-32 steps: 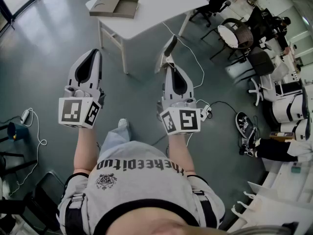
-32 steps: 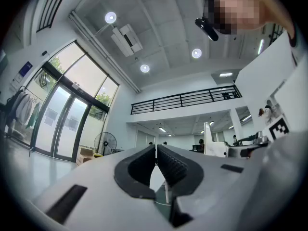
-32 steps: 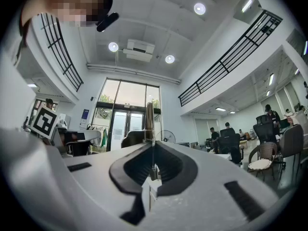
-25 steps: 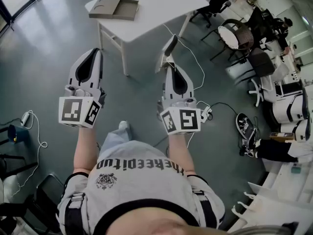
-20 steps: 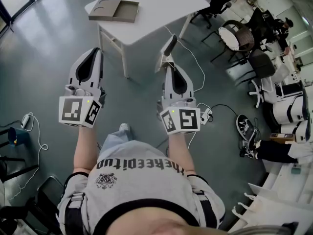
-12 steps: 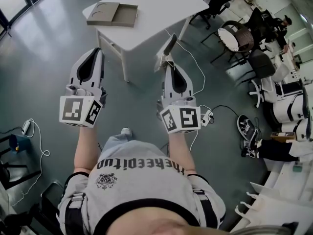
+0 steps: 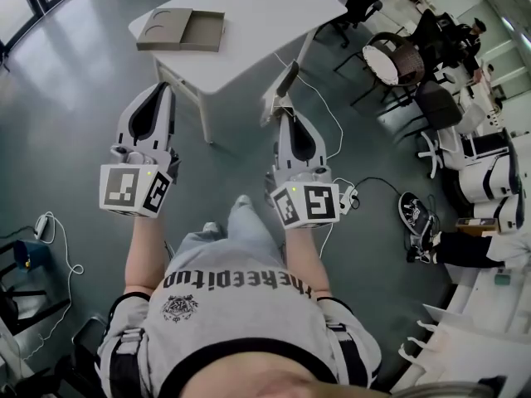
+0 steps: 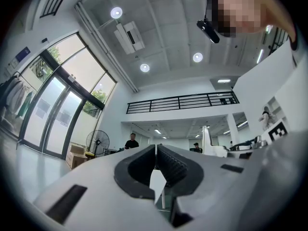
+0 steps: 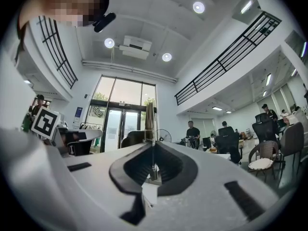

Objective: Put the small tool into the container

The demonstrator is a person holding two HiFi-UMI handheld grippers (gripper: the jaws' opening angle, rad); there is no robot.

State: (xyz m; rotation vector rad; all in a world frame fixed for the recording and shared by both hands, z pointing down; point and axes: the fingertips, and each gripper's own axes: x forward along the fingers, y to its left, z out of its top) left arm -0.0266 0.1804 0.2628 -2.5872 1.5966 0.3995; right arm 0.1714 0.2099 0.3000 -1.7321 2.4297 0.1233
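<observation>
An open, flat brown cardboard container (image 7: 181,30) lies on the white table (image 7: 257,11) ahead of me. My right gripper (image 7: 280,111) is shut on the small tool (image 7: 288,79), whose dark handle sticks out past the jaw tips, over the floor short of the table. In the right gripper view the tool (image 9: 149,113) stands as a thin upright bar in my right gripper (image 9: 153,152), clamped between its jaws. My left gripper (image 7: 161,87) is held level beside it, shut with nothing in it; my left gripper (image 8: 156,150) shows its jaws meeting.
A cable (image 7: 330,121) runs from the table across the grey floor. Chairs (image 7: 397,56) and desks crowd the right side. A person's shoe (image 7: 416,214) is on the floor at right. More cables (image 7: 51,239) lie at left.
The table and container have slid left and nearer in the head view as I walk forward; my leg has stepped ahead. Both grippers keep the same pose and grip.
</observation>
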